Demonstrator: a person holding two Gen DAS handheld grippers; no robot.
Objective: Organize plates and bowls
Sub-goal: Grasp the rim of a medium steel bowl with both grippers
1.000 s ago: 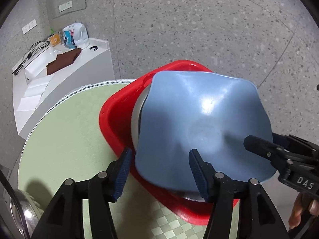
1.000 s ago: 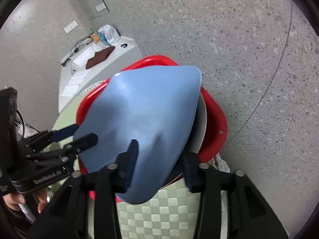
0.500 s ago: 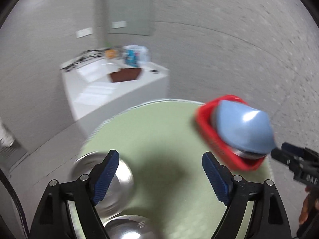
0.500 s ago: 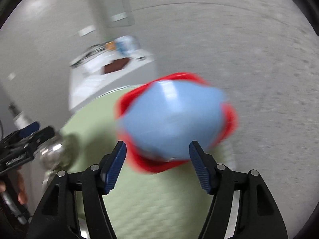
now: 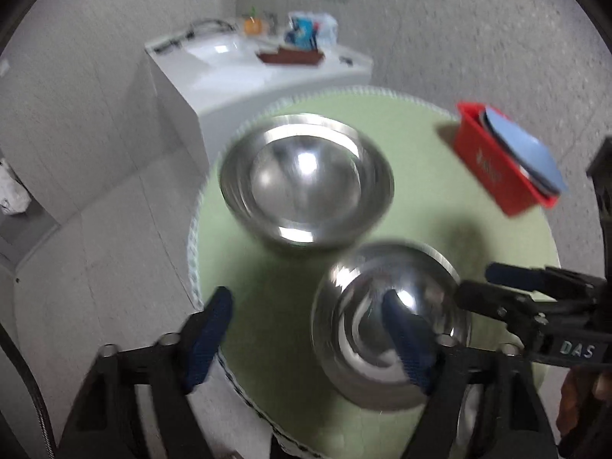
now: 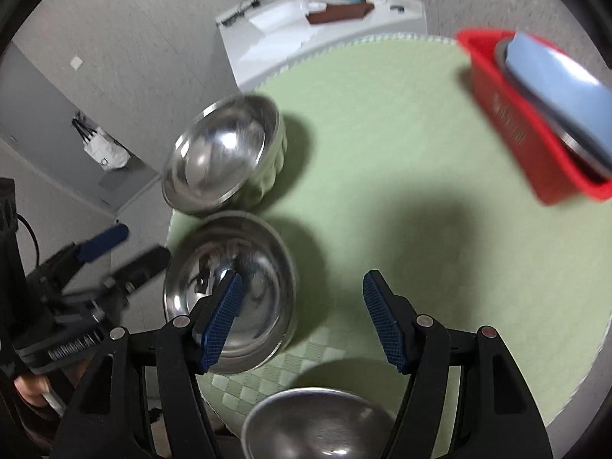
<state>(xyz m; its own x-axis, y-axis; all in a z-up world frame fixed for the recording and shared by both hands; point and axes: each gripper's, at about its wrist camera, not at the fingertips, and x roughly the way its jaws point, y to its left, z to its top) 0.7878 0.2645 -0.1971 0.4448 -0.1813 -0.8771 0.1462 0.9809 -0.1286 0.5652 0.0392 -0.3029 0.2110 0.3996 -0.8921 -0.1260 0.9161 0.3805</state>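
Note:
A blue plate (image 5: 520,145) (image 6: 558,80) leans on a metal plate inside a red bin (image 5: 493,170) (image 6: 528,141) at the far right of the round green table (image 6: 401,176). Two steel bowls stand at the left: a far one (image 5: 306,187) (image 6: 225,157) and a near one (image 5: 386,329) (image 6: 248,287). A third bowl (image 6: 317,424) sits at the near edge. My left gripper (image 5: 310,340) is open and empty, its right finger over the near bowl. My right gripper (image 6: 302,317) is open and empty just right of the near bowl.
A white counter (image 5: 267,69) (image 6: 317,26) with a brown cloth, cables and bottles stands behind the table. Grey speckled floor surrounds the table. A white bag (image 6: 103,149) hangs at the left.
Both grippers let go of the blue plate, now resting in the red bin, and swung left and back toward the steel bowls. Both jaws opened wide.

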